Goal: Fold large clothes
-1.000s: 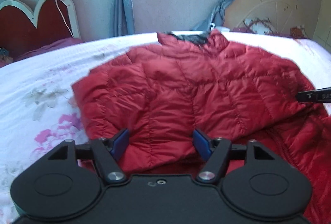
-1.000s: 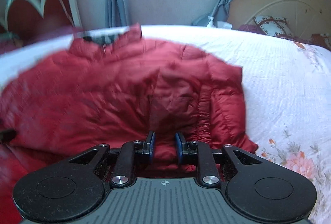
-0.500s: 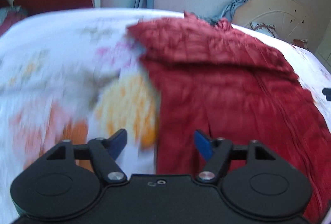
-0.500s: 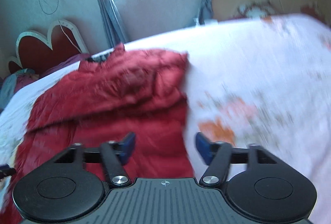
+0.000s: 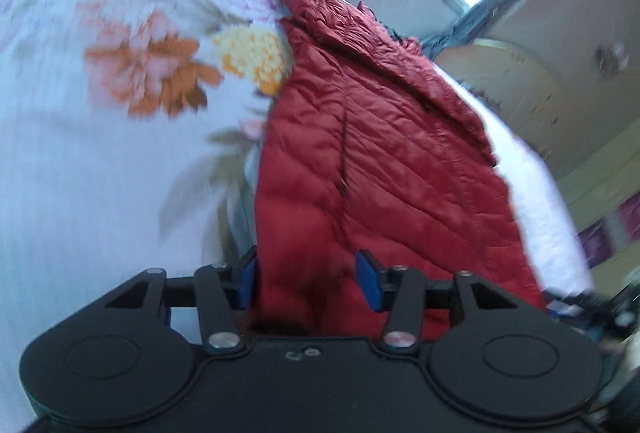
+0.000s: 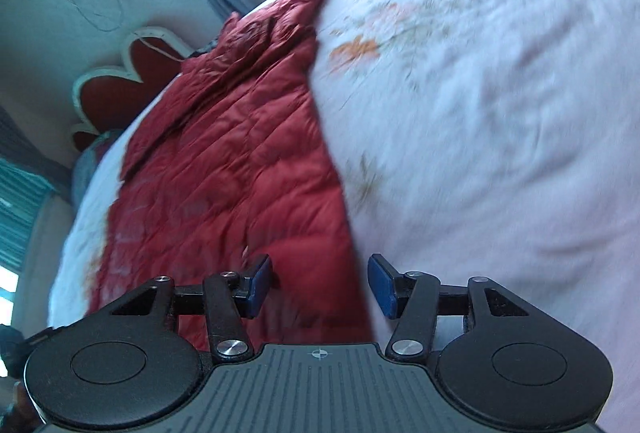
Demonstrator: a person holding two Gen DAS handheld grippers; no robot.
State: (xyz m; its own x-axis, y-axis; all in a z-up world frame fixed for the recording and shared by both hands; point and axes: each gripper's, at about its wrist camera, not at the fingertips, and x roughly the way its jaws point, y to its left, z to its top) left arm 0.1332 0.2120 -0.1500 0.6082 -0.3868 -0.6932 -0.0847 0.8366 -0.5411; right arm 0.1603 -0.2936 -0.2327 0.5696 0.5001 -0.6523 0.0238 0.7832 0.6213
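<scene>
item: red puffer jacket (image 5: pixel 372 161), quilted, lying flat on a white bedspread (image 5: pixel 100 193) printed with orange and pink flowers. sleeves appear folded in over the body, leaving a long narrow panel; collar at the far end toward the window, hem nearest both cameras.

left gripper (image 5: pixel 306 279): at the jacket's left hem corner. jaws have just been closing and now stand partly apart; the red edge lies between the blue pads (image 5: pixel 369 281), but no pinch is visible, so read as released.

right gripper (image 6: pixel 320 283): at the right hem corner, the jacket's side edge running up between its blue pads (image 6: pixel 382 285). jaws parted, no squeeze on the fabric seen (the frame is blurred, so light contact cannot be ruled out).

step in hand, as judged: taking both hem corners for a lengthwise fold, hem toward collar.

handling notes:
- bite all layers at each corner, not only the slick top shell, which will likely slide out of the pads.
- close both grippers at matching points along the hem so the fold line comes out square.
- lift just clear of the bedspread before carrying forward; puffer fill springs back and a dragged edge would likely bunch.
- keep the tucked sleeves undisturbed; a crooked pull could flip them open.
- set hem down level with the shoulders, then press.
</scene>
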